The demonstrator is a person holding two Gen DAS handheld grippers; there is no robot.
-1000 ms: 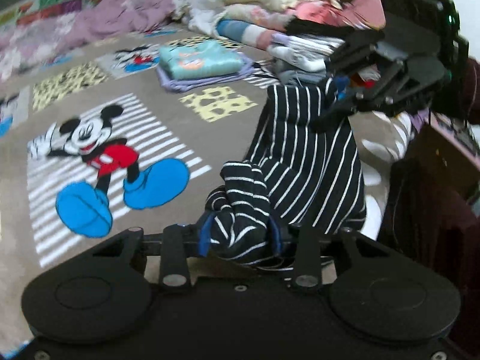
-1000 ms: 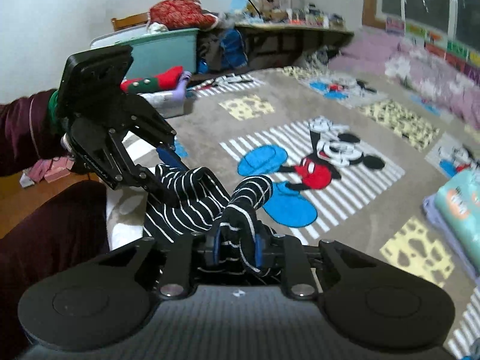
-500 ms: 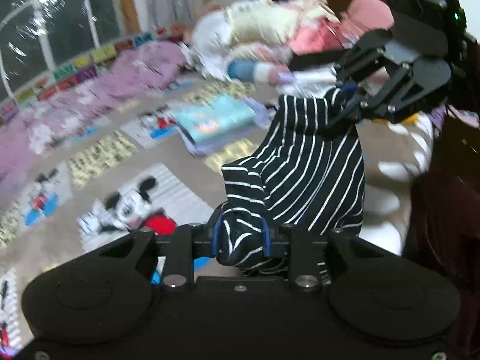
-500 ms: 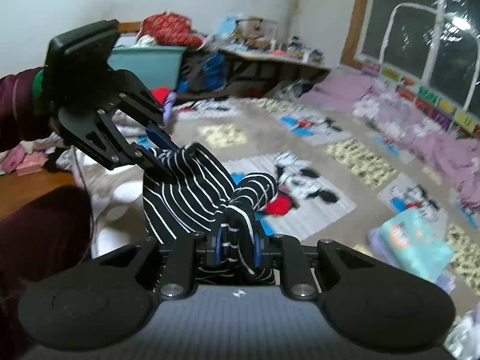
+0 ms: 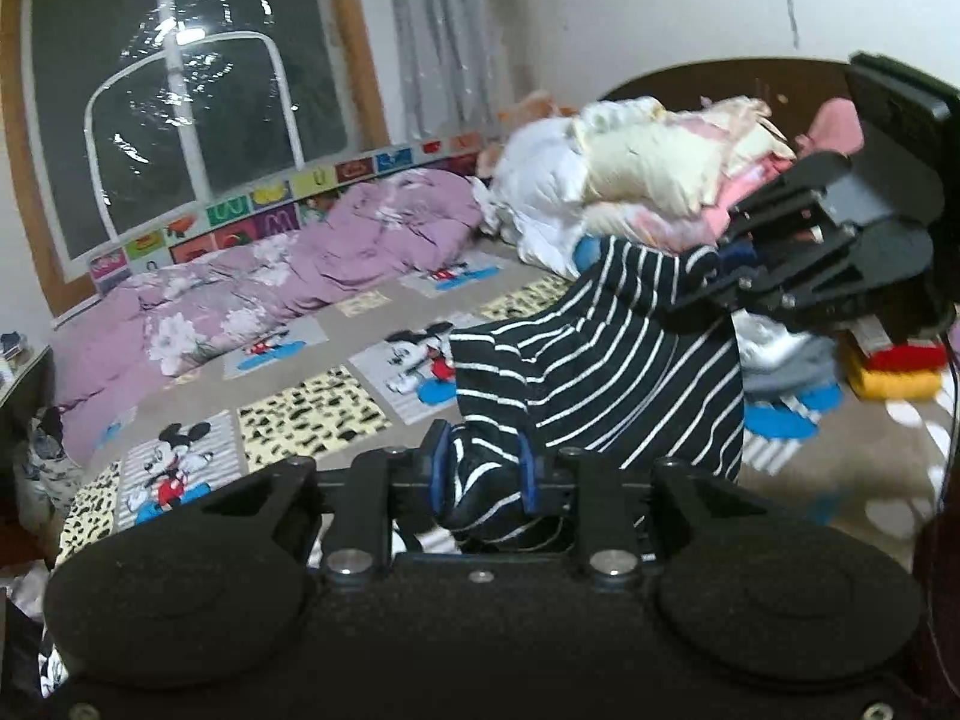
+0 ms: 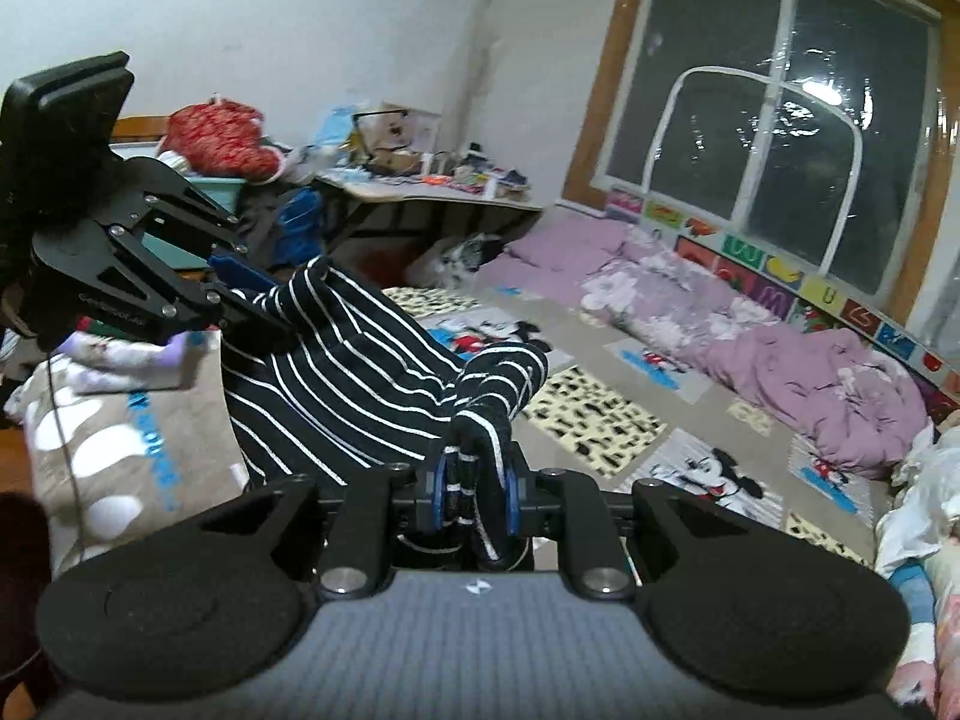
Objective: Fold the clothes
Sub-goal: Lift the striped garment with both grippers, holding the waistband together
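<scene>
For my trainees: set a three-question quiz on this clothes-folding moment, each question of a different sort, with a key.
1. True or false: the striped garment lies flat on the Mickey Mouse blanket.
2. What grips it? A) left gripper only B) right gripper only C) both
3. Fill in: the quilt under the window is ____.

Key: 1 false; 2 C; 3 purple

Striped garment (image 5: 606,372): soft knit cloth, black with thin white lines, matt. Left tool (image 5: 483,474): matt black plastic body, blue pads, shiny metal screws. Bed cover (image 5: 312,414): printed flat cloth. Purple quilt (image 6: 768,348): crumpled cloth. Window frame (image 6: 606,108): wood, glossy glass.
</scene>
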